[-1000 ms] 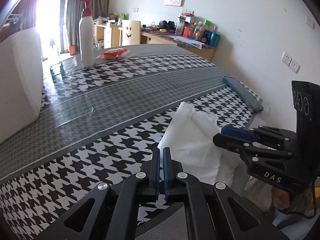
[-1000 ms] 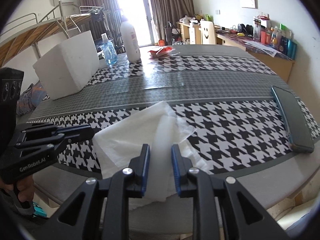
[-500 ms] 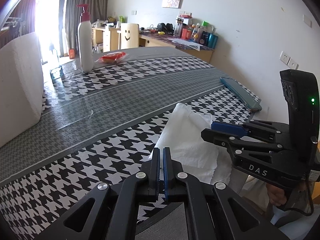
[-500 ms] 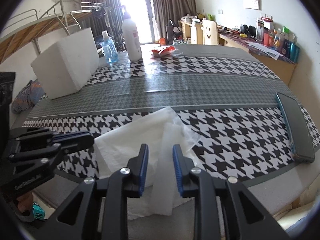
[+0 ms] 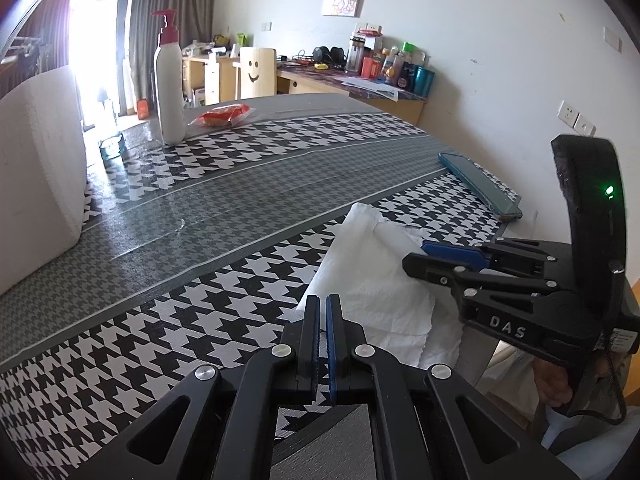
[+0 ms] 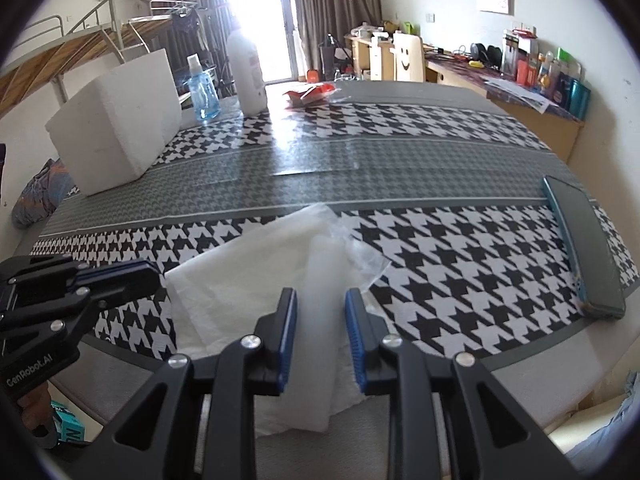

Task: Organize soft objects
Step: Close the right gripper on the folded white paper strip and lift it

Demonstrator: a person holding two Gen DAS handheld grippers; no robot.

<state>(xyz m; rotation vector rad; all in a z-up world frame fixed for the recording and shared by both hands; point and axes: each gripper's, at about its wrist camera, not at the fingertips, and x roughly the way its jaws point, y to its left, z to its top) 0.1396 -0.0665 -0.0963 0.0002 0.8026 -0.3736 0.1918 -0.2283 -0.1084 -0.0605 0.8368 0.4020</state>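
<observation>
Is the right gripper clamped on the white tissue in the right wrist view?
No. The right gripper is open, fingers apart and hovering over the white tissue without pinching it.

The left gripper (jaws nearly closed) hovers beside the white tissue on the table.

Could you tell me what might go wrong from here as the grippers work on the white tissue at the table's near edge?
1. The white tissue overhangs the table edge; a push by the open right gripper could slide it off.
2. It looks thin and layered, so the pads may catch only one layer or tear it.
3. The left gripper is shut beside the tissue, holding nothing, so nothing pins the sheet; it may bunch up.
</observation>
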